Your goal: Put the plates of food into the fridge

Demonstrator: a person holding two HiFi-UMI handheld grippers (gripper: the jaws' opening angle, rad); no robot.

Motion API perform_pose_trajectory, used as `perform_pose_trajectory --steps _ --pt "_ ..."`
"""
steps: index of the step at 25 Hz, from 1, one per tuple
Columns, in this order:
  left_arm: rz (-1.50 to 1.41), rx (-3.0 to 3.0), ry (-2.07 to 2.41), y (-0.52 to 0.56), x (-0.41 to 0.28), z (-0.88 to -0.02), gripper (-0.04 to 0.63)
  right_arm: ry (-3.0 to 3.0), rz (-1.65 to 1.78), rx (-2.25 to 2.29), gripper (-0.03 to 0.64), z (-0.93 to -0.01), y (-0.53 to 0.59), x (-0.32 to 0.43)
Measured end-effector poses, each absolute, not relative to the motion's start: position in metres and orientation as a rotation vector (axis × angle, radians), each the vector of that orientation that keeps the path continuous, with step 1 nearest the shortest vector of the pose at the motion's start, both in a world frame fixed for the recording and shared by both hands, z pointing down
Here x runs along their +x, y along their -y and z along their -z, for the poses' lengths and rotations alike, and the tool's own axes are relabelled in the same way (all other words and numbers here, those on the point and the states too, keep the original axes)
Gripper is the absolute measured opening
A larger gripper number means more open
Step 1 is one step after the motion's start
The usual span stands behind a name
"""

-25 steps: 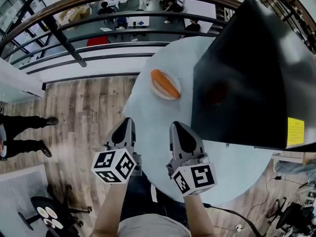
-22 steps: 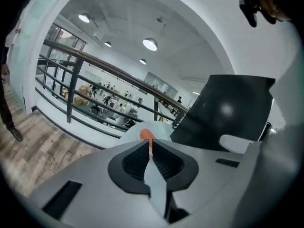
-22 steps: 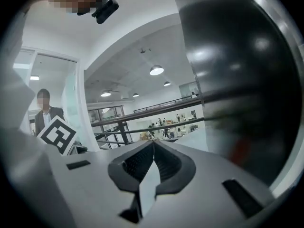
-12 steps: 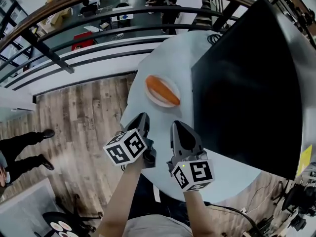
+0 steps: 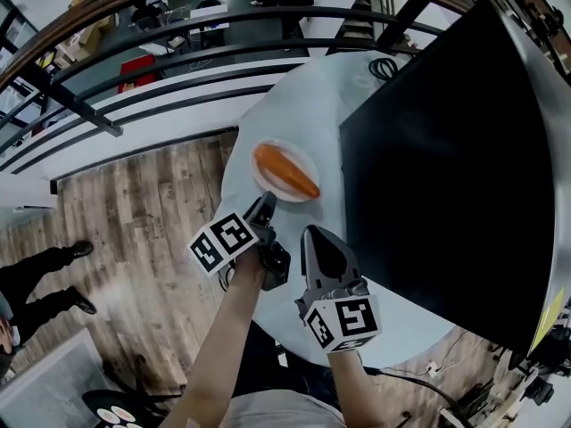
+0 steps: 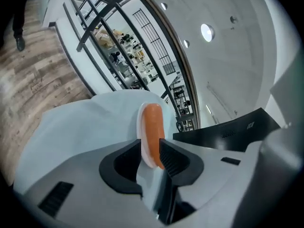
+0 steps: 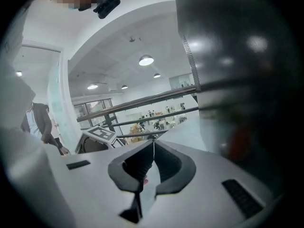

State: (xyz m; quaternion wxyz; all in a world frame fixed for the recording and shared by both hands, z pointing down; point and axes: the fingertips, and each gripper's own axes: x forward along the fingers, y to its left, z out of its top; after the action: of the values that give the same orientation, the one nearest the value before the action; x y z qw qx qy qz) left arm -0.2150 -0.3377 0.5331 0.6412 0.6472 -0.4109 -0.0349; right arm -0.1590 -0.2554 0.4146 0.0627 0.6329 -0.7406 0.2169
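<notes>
Jaws of my left gripper (image 6: 149,147), just opening, straddle the plate (image 5: 294,156) near the left edge of the table (image 5: 343,87), apparently loose; my right gripper (image 7: 154,144) is closed, empty.

A round pale-blue table (image 5: 312,119) carries a white plate (image 5: 293,155) holding one long orange piece of food (image 5: 285,171). A big black fridge (image 5: 437,159) stands beside the plate, and a black cable (image 5: 385,65) lies near the far edge.
</notes>
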Motion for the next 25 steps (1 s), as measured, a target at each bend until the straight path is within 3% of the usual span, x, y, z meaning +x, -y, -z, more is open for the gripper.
perform_pose_trajectory --steps 25 --pt "0.089 1.269 0.920 0.351 -0.208 -0.567 0.101 2.200 -0.757 1.916 0.014 -0.437 0.253 -0.145"
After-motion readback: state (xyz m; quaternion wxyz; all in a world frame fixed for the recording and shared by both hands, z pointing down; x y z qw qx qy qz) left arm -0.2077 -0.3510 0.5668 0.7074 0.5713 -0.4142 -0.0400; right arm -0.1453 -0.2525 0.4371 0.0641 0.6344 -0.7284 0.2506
